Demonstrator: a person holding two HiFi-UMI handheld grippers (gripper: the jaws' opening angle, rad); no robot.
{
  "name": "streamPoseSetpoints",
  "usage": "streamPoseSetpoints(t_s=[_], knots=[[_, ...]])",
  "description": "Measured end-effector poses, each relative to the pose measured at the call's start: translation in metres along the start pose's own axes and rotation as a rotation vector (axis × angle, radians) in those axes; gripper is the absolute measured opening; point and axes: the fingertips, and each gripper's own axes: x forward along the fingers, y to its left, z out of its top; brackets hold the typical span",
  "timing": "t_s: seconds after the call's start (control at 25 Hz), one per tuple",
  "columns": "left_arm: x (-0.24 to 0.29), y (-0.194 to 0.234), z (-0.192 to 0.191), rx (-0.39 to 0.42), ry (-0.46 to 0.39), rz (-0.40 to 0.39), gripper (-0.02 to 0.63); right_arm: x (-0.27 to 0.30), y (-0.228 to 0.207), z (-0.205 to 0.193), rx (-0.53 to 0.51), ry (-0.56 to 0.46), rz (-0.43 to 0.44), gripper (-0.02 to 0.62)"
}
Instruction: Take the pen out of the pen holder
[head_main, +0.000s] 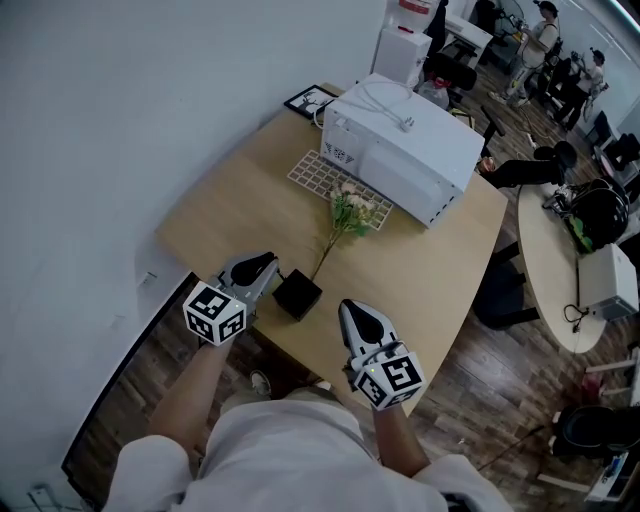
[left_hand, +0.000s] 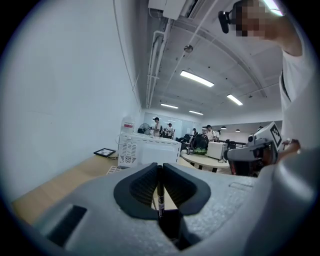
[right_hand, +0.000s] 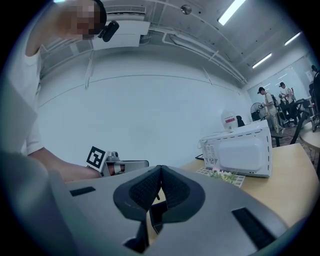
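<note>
Gripping the pen (left_hand: 160, 196) upright in the left gripper (head_main: 266, 266).
Pinched tight between the left jaws, just beside the black pen holder (head_main: 297, 294) at the table's (head_main: 230, 215) near edge; right gripper (head_main: 353, 312) close by, jaws pressed together on nothing.

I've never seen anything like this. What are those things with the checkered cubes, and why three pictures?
No robot here: a person holds a two-jaw gripper in each hand; the cubes belong to them. One picture comes from a camera on the person's head, the others from cameras riding on each gripper. On the wooden table are a white microwave, a flower sprig and a black pen holder. The left gripper is shut on a thin dark pen; the right gripper is shut and empty.
</note>
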Motion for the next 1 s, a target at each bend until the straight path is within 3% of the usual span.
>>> streamPoseSetpoints(t_s=[0.36, 1.0], knots=[[-0.039, 0.009, 0.050, 0.054, -0.097, 0.009, 0.044, 0.003, 0.018, 0.030, -0.088, -0.017, -0.014, 0.002], [-0.122, 0.051, 0.125, 0.060, -0.265, 0.151, 0.045, -0.015, 0.022, 0.086, -0.176, -0.099, -0.053, 0.002]])
